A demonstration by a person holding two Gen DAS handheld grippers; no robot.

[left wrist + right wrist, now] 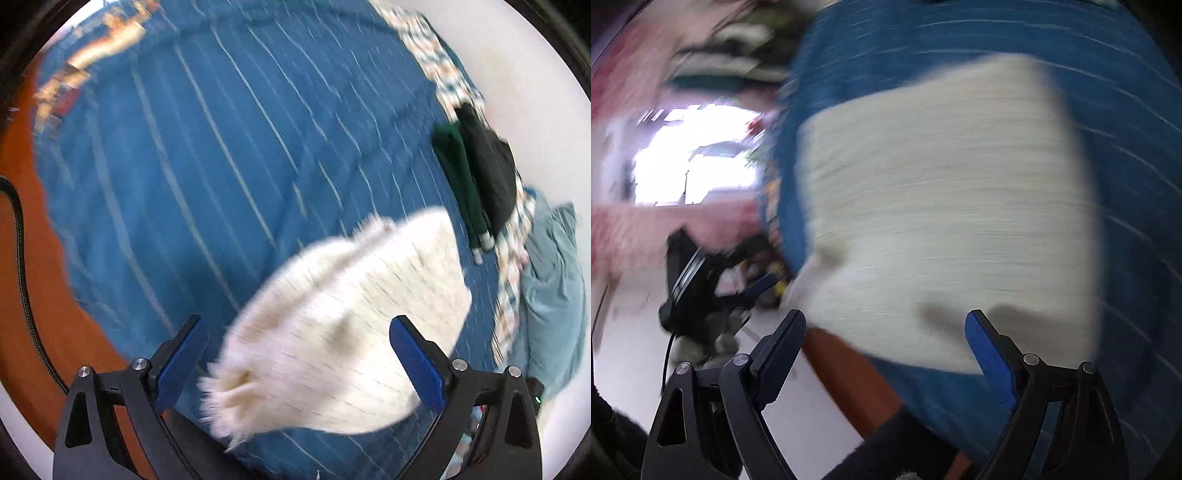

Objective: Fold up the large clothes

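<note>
**Sweater folded on striped bed cover, both grippers released**

Sweater (343,321), cream knit, lies in a folded bundle on the blue cover (207,155) with pale stripes, near the bed's edge. Left gripper (299,365) and right gripper (886,354) both hover above it, jaws spread wide, holding nothing. Dark green and black clothes (476,177) rest farther along the cover beside a checked cloth (513,266) and teal fabric (554,280). An orange-brown bed frame (22,288) borders the cover. The right wrist view is heavily motion-blurred: a bright window (694,158) shows, but surrounding shelves and objects cannot be made out.
</note>
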